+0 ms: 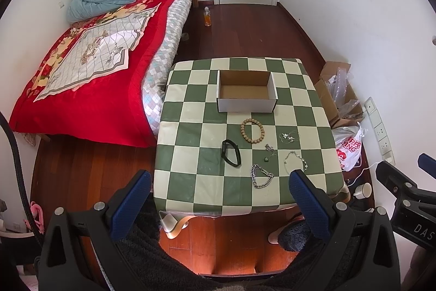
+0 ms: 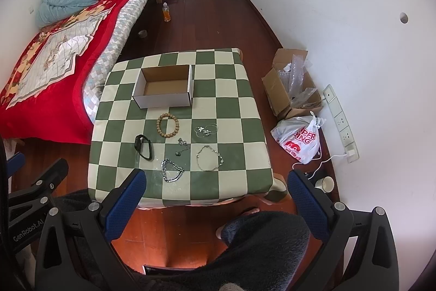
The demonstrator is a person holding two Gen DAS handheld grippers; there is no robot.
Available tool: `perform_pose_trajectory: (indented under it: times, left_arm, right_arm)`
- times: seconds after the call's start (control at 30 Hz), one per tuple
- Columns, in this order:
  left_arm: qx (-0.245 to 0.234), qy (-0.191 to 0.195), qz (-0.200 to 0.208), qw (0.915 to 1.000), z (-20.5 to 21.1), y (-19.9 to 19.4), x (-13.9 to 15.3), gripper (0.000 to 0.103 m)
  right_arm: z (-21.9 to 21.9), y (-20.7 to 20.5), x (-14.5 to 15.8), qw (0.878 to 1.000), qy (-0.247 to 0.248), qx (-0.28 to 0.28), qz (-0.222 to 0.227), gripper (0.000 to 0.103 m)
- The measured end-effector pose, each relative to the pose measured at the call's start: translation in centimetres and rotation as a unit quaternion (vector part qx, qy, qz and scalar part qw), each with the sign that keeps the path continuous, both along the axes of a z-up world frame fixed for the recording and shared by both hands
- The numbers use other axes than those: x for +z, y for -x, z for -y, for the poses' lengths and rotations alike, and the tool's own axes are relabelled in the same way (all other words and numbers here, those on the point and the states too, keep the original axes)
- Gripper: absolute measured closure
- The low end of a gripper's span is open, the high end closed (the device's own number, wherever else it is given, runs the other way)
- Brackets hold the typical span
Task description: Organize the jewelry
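Observation:
An empty white cardboard box (image 1: 246, 102) (image 2: 163, 99) sits at the far middle of the green checked table (image 1: 190, 182) (image 2: 245, 111). In front of it lie a wooden bead bracelet (image 1: 252, 130) (image 2: 167, 125), a black band (image 1: 231, 156) (image 2: 143, 147), a heavy silver chain (image 1: 261, 176) (image 2: 171, 170), a thin silver bracelet (image 1: 295, 161) (image 2: 209, 158), a small pendant chain (image 1: 269, 152) (image 2: 182, 147) and a fine flower necklace (image 1: 288, 137) (image 2: 205, 130). My left gripper (image 1: 220, 182) and right gripper (image 2: 216, 182) are open and empty, held above the table's near edge.
A bed with a red quilt (image 1: 90, 78) stands left of the table. An open carton (image 2: 291, 89), a plastic bag (image 2: 299, 141), a power strip (image 2: 340, 122) and a cup (image 2: 325, 183) lie on the floor at the right. A bottle (image 1: 207, 17) stands near the door.

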State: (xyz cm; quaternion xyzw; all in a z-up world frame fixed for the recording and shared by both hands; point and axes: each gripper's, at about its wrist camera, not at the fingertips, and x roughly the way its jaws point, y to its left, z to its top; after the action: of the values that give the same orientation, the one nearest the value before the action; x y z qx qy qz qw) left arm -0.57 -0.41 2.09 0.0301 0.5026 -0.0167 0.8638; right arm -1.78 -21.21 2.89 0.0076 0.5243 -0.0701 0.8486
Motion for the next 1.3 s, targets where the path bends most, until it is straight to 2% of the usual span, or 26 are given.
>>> perform_pose_trajectory:
  times: [0.37,1.3]
  left_arm:
    - [0.001,-0.001,0.002,1.0,0.0,0.0,0.0,0.0]
    - [0.01,-0.005,0.006,0.9999,0.1,-1.0,0.5,0.0]
  right_arm:
    - [0.3,-0.6,1.5,1.0,0.002,0.002,0.004,0.0]
    - [0.2,-0.4,0.9,1.0,0.003,-0.002,0.005,0.0]
